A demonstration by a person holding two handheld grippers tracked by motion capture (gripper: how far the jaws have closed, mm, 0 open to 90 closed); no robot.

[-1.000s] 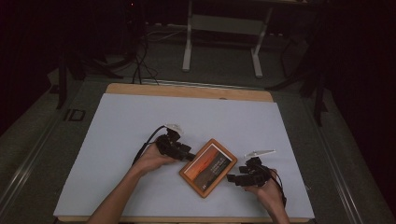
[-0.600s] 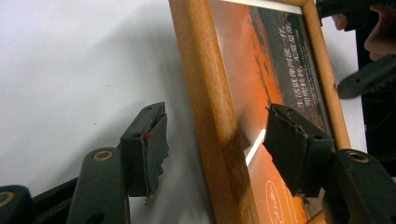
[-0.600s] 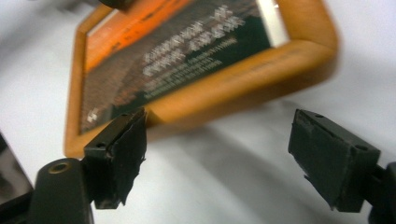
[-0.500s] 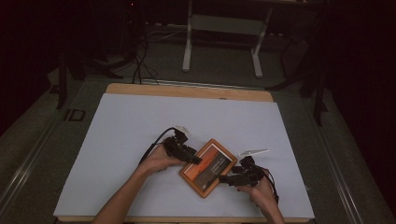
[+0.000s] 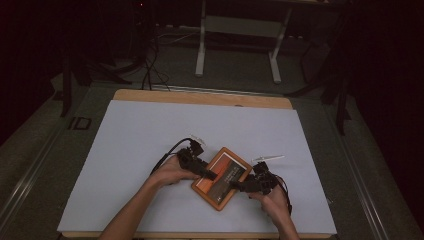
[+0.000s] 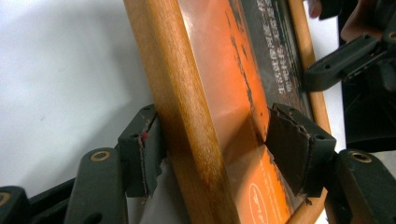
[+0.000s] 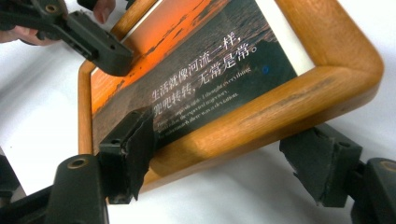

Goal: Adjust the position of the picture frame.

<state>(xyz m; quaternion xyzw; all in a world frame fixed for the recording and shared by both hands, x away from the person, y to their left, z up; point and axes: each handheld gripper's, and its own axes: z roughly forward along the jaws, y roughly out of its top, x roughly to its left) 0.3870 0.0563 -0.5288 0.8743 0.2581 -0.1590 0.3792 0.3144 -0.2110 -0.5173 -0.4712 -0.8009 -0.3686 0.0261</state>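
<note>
A wooden picture frame (image 5: 221, 178) with an orange and black print and white Chinese text lies slanted on the white table near the front edge. My left gripper (image 5: 209, 174) reaches onto its left side. In the left gripper view the frame's wooden rail (image 6: 187, 116) runs between the jaws of that gripper (image 6: 215, 121). These jaws have just been opening, and one pad hovers over the glass. My right gripper (image 5: 236, 186) comes in from the right. Its jaws (image 7: 224, 133) straddle the frame's rail (image 7: 261, 116) and have just been closing. The right pad (image 7: 322, 163) stands clear of the wood.
A thin pale stick (image 5: 268, 158) lies just right of the frame. White sheet (image 5: 150, 130) covers the wooden table, with its edge at the back (image 5: 200, 96). Behind stand a desk's white legs (image 5: 201, 47) and floor cables (image 5: 147, 75).
My right gripper has slid left until its jaws reach over the frame's right side. My left gripper has edged right onto the frame's left rail. The frame stays put.
</note>
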